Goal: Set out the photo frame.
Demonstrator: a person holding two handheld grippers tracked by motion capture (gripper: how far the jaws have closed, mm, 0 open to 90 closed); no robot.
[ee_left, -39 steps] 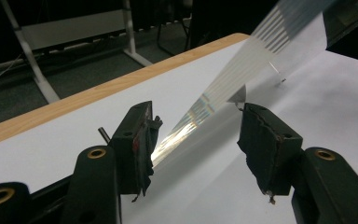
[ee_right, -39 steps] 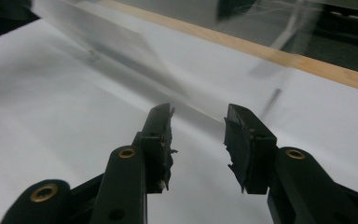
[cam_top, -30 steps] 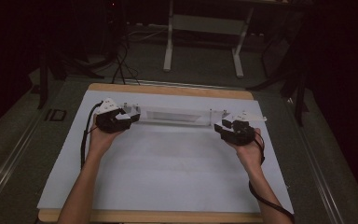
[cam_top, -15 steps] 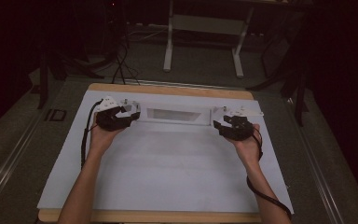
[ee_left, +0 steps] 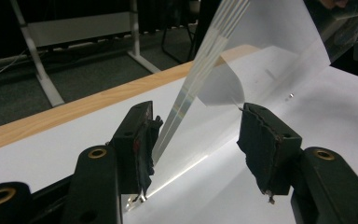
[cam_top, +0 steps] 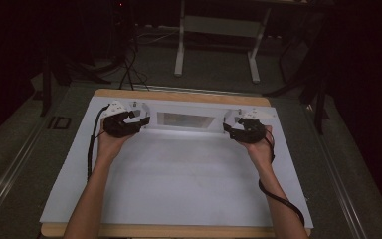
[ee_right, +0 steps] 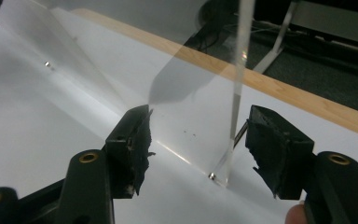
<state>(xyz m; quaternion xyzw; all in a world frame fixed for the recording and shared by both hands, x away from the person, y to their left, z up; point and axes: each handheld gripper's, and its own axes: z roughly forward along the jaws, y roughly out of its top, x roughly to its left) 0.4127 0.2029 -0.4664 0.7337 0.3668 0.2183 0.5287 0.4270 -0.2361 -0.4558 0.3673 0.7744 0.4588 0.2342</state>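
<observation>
Standing near the far edge of the worktop [cam_top: 179,199], midway between its left and right edges: a long clear acrylic box [cam_top: 186,120], its transparent walls rising from the white sheet [cam_top: 179,169] covering the wood.

Left claw [cam_top: 144,121] sitting at the box's left end, jaws spread wide, the clear end wall [ee_left: 191,88] passing between them; left pad [ee_left: 144,144] lying right against the wall's edge, right pad [ee_left: 261,144] standing apart from it, so not clamping; cannot tell whether the near pad is truly touching.

Right claw [cam_top: 227,129] sitting at the box's right end, jaws just opening, released; the thin clear end wall [ee_right: 237,93] standing upright between the pads, touching neither, with gaps showing on both sides.

Both hands resting on the sheet behind the claws, black cables [cam_top: 283,201] trailing back toward the near edge.
</observation>
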